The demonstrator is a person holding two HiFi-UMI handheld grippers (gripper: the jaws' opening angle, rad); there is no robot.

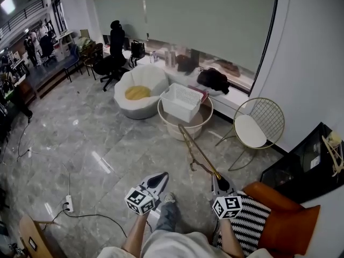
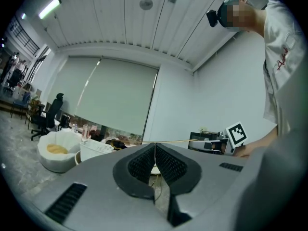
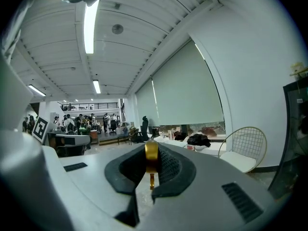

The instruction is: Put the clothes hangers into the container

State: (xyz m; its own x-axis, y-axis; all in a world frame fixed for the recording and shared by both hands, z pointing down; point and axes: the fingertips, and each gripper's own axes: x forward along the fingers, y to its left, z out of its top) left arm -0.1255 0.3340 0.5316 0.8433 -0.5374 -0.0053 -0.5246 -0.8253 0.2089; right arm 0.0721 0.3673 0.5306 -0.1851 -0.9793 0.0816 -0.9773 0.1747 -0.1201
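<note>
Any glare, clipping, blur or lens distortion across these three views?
Head view: wide-angle bending at the edges, with bright glare streaks on the glossy floor. Left gripper view: heavy fisheye with dark corners, the ceiling light is blown out, and a mosaic patch covers a face. Right gripper view: same fisheye, the strip light is clipped white, and the gold clothes hanger near the lens is sharp.

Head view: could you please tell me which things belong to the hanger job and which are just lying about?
Job: gold hanger, gripped in the right tongs; white basket.
Lying about: beanbag chair, wire chair, power strip, orange armchair.
</note>
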